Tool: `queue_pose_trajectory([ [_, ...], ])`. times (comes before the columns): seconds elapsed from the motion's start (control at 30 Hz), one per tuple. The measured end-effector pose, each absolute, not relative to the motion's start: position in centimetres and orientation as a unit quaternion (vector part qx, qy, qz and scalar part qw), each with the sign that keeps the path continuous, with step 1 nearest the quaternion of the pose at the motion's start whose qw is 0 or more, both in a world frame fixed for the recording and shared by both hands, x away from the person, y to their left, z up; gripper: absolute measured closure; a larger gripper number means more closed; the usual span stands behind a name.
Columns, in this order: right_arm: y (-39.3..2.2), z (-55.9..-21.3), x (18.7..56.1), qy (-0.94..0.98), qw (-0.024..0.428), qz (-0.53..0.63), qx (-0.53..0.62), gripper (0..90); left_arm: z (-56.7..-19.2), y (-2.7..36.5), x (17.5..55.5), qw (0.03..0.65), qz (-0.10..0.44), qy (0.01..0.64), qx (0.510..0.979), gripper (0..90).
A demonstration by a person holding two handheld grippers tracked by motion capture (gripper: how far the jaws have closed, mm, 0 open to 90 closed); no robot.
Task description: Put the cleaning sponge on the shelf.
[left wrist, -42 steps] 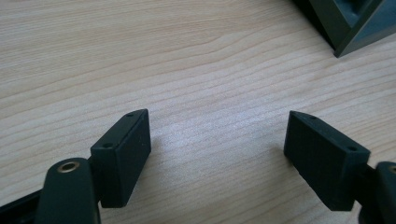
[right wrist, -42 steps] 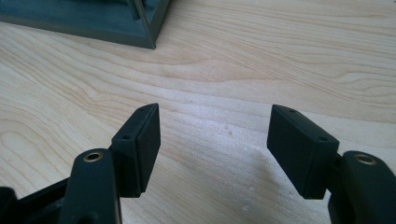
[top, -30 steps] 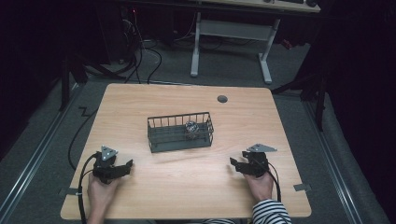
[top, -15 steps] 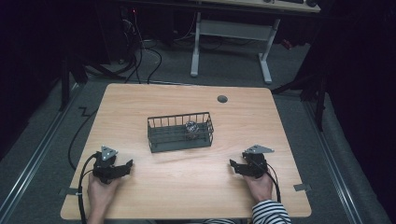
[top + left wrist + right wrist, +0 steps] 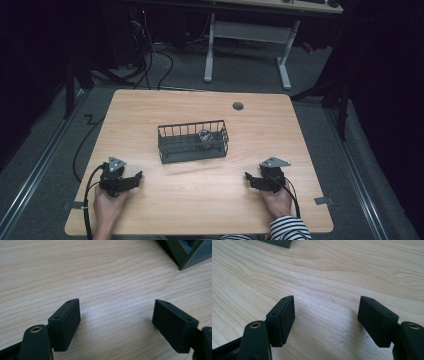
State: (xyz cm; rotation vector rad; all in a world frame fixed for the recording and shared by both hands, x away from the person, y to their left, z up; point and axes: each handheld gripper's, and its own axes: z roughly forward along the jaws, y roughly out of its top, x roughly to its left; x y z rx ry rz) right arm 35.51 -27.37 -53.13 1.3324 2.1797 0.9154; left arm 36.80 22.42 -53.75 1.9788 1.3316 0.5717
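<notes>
A dark wire basket (image 5: 192, 150) stands in the middle of the wooden table (image 5: 200, 200), with a small shiny crumpled object (image 5: 204, 136) inside near its right end. My left gripper (image 5: 134, 178) rests on the table at the front left, held by a hand, its jaws open over bare wood (image 5: 116, 312). At the front right my right gripper (image 5: 248, 178) lies on the table in the other hand; its jaws have just been opening and stand apart with nothing between them (image 5: 326, 311). A corner of the basket (image 5: 187, 252) shows at the top right of the left gripper view.
A round grommet hole (image 5: 238, 106) sits near the table's far edge. Beyond the table stand a white desk frame (image 5: 250, 40) and cables on the dark floor (image 5: 150, 60). A basket edge (image 5: 277, 242) shows at the top of the right gripper view.
</notes>
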Motion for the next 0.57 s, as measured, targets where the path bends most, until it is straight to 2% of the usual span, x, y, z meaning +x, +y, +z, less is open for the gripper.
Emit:
queue_pose_trajectory([
  [0.57,-27.34,-53.13,35.44,0.783,0.213,0.328,0.483,29.6,-53.76,22.4,36.83,0.338,0.218,0.51,0.76,21.4],
])
